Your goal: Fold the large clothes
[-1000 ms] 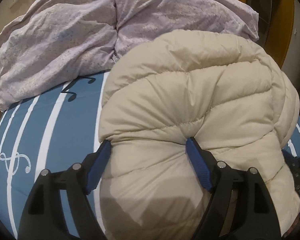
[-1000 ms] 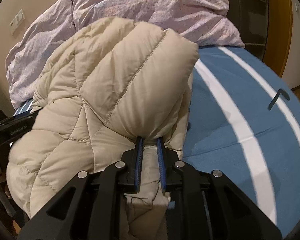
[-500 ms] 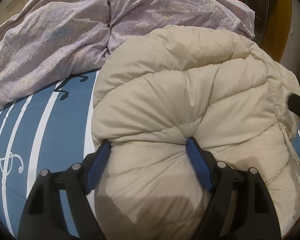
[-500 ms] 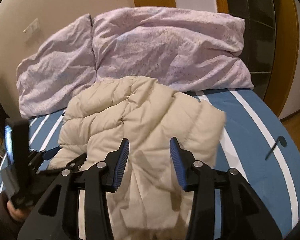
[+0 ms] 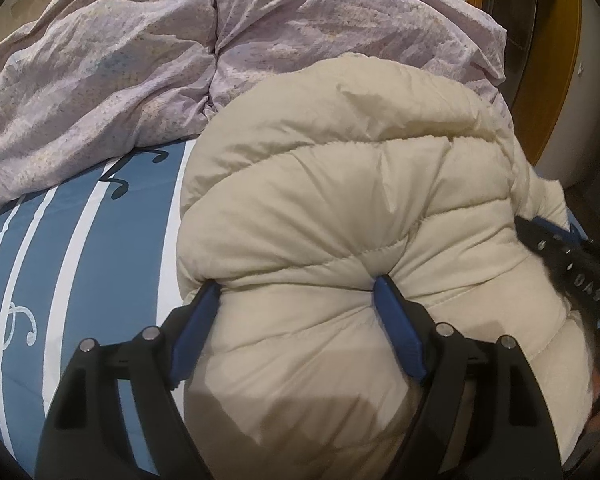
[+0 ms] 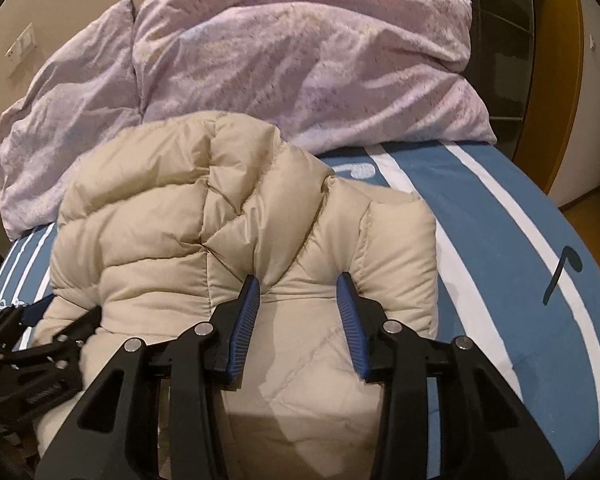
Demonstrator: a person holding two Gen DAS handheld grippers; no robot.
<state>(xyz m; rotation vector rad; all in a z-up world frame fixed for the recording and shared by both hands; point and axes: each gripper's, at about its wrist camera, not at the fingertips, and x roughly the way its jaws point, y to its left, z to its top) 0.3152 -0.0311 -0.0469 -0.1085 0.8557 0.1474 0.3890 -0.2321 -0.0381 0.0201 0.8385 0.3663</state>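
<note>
A beige puffer jacket lies bunched on the blue striped bed. My left gripper is shut wide on a thick puffy fold at the jacket's near left edge, and the fabric bulges between its blue pads. In the right wrist view the jacket spreads ahead. My right gripper is closing, its fingertips sunk into the jacket's near right part. Fabric sits between the jaws, but the pads do not clamp it. Each gripper shows in the other's view: the right and the left.
Two crumpled lilac pillows lie at the head of the bed, right behind the jacket. Bare blue sheet with white stripes and music notes runs to the right. A wooden door frame stands at the far right.
My right gripper let go of the raised jacket flap, which dropped flat onto the pile. It then opened, pulled back and set its fingers down on the jacket. The left gripper kept its hold.
</note>
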